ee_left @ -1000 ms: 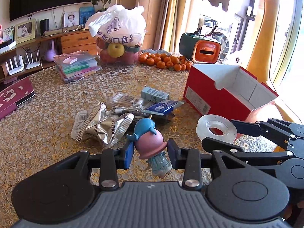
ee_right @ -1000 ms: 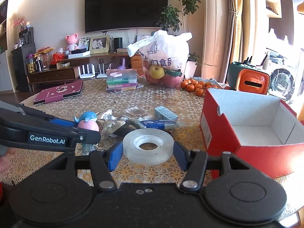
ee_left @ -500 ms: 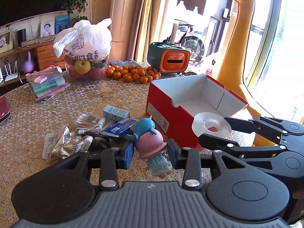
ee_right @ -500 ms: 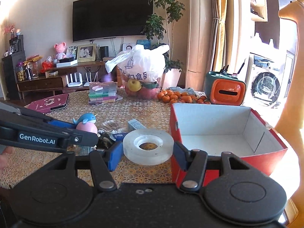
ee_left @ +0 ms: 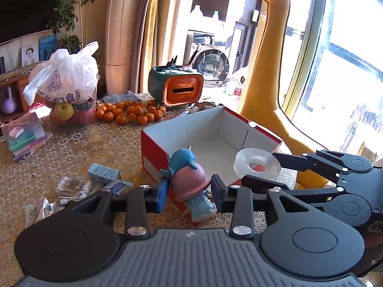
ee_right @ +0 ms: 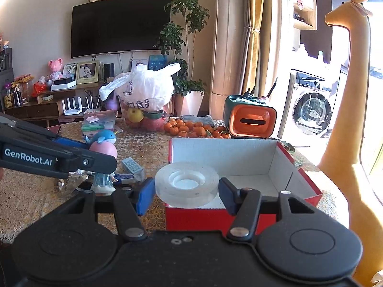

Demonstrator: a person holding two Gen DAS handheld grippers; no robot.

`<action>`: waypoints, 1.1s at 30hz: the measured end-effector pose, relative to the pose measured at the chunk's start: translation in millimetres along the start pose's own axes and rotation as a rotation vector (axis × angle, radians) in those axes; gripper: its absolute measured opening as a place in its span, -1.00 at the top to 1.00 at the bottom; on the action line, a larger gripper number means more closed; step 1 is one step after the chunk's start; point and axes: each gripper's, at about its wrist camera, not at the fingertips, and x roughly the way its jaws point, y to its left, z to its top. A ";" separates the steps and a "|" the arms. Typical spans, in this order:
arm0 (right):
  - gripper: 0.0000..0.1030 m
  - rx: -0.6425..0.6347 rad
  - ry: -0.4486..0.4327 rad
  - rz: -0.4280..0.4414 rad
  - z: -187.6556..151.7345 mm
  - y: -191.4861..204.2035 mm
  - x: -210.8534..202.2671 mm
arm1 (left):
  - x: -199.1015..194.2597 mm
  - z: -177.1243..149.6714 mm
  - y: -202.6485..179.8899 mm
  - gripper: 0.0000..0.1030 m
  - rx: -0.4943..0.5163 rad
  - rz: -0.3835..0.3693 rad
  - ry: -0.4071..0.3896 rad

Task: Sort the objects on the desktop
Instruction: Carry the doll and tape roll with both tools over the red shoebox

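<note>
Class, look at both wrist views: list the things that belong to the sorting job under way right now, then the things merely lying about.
In the job:
- left gripper, shut on the figurine
- right gripper, shut on the tape roll
- red box, open

Lying about:
- oranges
- white bag
- orange radio
- giraffe toy

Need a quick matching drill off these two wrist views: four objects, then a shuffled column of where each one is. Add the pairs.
1. figurine
2. tape roll
3. red box
4. tangerines

a. piled on the table beside the orange-fronted case
b. in the right gripper, at the box's near edge
c. open on the table, interior empty
d. in the left gripper

Pairs: 1-d, 2-b, 3-c, 4-a
</note>
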 end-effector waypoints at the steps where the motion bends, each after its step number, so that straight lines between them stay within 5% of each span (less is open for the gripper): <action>1: -0.12 -0.001 0.002 -0.007 0.3 -4.0 1.4 | 4.1 3.5 -3.0 0.29 0.007 -0.008 0.002; 33: -0.12 0.023 0.142 -0.066 -9.2 -115.3 111.4 | 180.7 50.7 -30.2 0.29 0.093 -0.062 0.222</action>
